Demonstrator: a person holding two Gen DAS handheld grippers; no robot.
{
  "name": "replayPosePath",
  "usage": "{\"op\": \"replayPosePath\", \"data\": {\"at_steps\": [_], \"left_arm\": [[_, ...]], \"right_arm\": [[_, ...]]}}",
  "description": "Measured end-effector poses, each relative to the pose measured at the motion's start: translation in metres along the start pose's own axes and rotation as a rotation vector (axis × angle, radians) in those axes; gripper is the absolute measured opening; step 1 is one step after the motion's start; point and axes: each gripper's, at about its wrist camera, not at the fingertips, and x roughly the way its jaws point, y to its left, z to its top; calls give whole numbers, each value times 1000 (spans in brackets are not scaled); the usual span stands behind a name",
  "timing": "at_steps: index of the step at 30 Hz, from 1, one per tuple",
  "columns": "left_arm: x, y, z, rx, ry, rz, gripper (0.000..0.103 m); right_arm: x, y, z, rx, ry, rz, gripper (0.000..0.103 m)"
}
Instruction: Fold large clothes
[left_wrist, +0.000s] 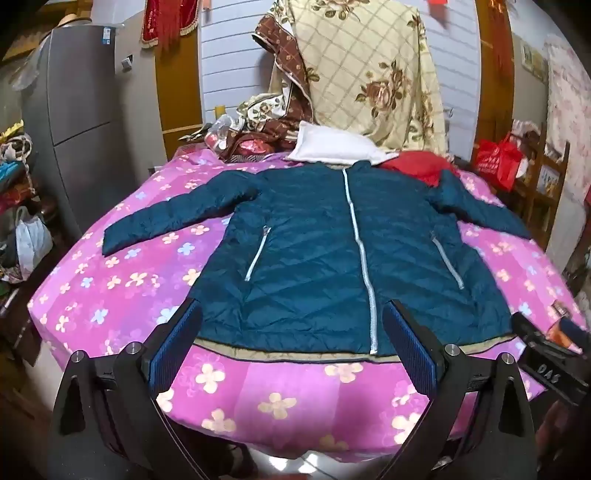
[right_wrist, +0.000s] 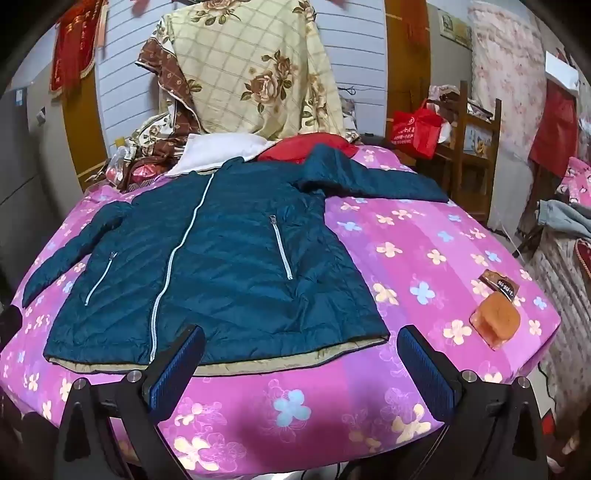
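A teal quilted jacket (left_wrist: 325, 258) lies flat, front up and zipped, on a pink flowered bed cover (left_wrist: 122, 280), sleeves spread to both sides. It also shows in the right wrist view (right_wrist: 229, 266). My left gripper (left_wrist: 291, 314) is open and empty, hovering just above the jacket's hem near the front edge. My right gripper (right_wrist: 301, 334) is open and empty over the hem's right corner. The right gripper's body shows at the right edge of the left wrist view (left_wrist: 546, 354).
A white pillow (left_wrist: 332, 147), red cloth (left_wrist: 417, 164) and a floral quilt (left_wrist: 369, 74) pile up behind the collar. An orange wrapped item (right_wrist: 496, 319) and a brown packet (right_wrist: 498, 286) lie on the cover (right_wrist: 424, 251) at right. A wooden chair with a red bag (right_wrist: 417, 129) stands beyond.
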Motion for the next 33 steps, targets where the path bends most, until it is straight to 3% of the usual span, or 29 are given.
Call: {"op": "replayPosePath", "data": {"at_steps": [2,3,6,9,13,17,26,33], "left_arm": [[-2,0,-2,2,2,12,98],[3,-8,-5,27,28,17,98],[16,-9,-10,5,94,-22,88],[26,3,-14,-28,128,-55,87],[13,4,-30,-53,89,-22,87],[6,-16,-49,46,108,-12,87],[-7,-13,-48,25,63,-97,87],[-8,-23,-50,74,64,-142,87]], "right_arm": [[-3,0,0,-12,-12,-3,103],[3,3,1,-24,26,-14,103],[5,3,5,-35,12,-23,103],[4,4,1,-30,10,-38,103],[1,2,-2,-20,0,-48,103],[2,-1,-3,-5,3,-57,103],[2,-6,-6,19,0,-79,103],[3,-3,-8,10,-1,-90,103]]}}
